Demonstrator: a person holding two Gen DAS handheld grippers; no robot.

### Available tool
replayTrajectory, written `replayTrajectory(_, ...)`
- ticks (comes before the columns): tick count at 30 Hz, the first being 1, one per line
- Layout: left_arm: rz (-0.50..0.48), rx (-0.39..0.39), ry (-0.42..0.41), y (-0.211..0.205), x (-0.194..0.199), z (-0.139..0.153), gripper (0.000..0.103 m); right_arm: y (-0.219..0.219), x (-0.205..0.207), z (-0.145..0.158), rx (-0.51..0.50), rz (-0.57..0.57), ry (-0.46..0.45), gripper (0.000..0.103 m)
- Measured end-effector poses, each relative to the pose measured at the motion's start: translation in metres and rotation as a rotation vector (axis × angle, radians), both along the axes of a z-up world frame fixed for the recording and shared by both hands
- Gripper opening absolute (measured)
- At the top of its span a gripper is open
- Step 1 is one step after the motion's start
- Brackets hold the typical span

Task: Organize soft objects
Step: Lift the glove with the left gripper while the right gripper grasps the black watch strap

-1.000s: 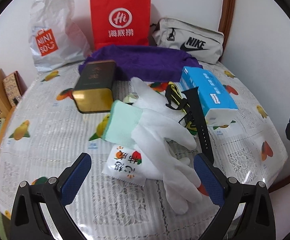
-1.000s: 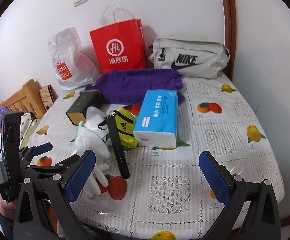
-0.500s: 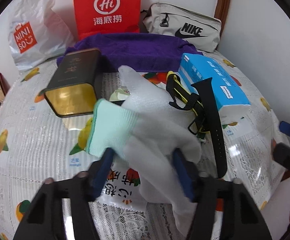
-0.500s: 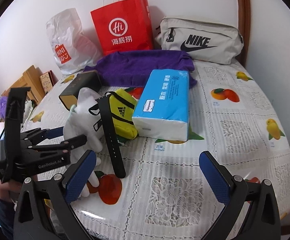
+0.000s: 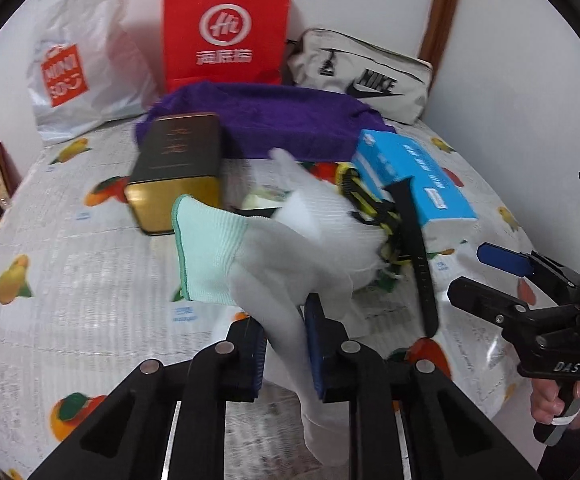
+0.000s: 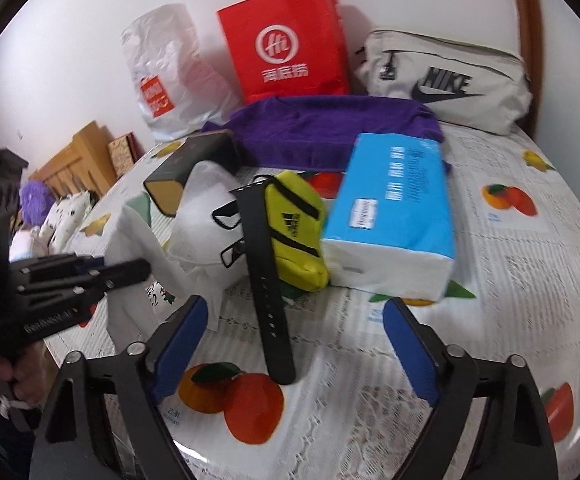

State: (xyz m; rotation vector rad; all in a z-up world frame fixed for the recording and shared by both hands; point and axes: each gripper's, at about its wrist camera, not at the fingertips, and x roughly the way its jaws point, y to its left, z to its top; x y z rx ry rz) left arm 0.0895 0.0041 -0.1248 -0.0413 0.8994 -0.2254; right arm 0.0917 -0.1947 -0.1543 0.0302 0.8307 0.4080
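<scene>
1. The left tongs (image 5: 286, 350) have just been closing and now pinch the white glove (image 5: 290, 256) by its fingers; the mint cuff points to 10 o'clock.
2. The glove sits mid-counter (image 5: 70, 280), at 5 o'clock from the tin (image 5: 178, 172) and 9 o'clock from the strap (image 5: 413, 248).
3. To do this well, lift slowly: the thin knit may slip, and the glove overlaps a second glove and the strap, so watch for snagging.
4. The right tongs (image 6: 293, 354) have just been narrowing but stand wide and empty, over the strap's lower end.
5. Both tongs slant downward; a hand (image 6: 14, 384) grips the left handle at 8 o'clock in the right view.
</scene>
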Motion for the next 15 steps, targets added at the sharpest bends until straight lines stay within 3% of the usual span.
replayTrajectory(5,0.050,-0.027,0.013,0.022,0.004,-0.002,0.018,0.016,0.011,-0.009,-0.009,0.035,0.013,0.077)
replayTrajectory(11,0.054,-0.056,0.028,0.029,0.010,-0.009,0.018,0.028,0.024,-0.021,-0.058,0.029,0.023,0.057)
replayTrajectory(15,0.047,-0.059,0.046,0.028,0.014,-0.016,0.018,0.027,0.024,-0.023,-0.112,0.019,0.008,0.034)
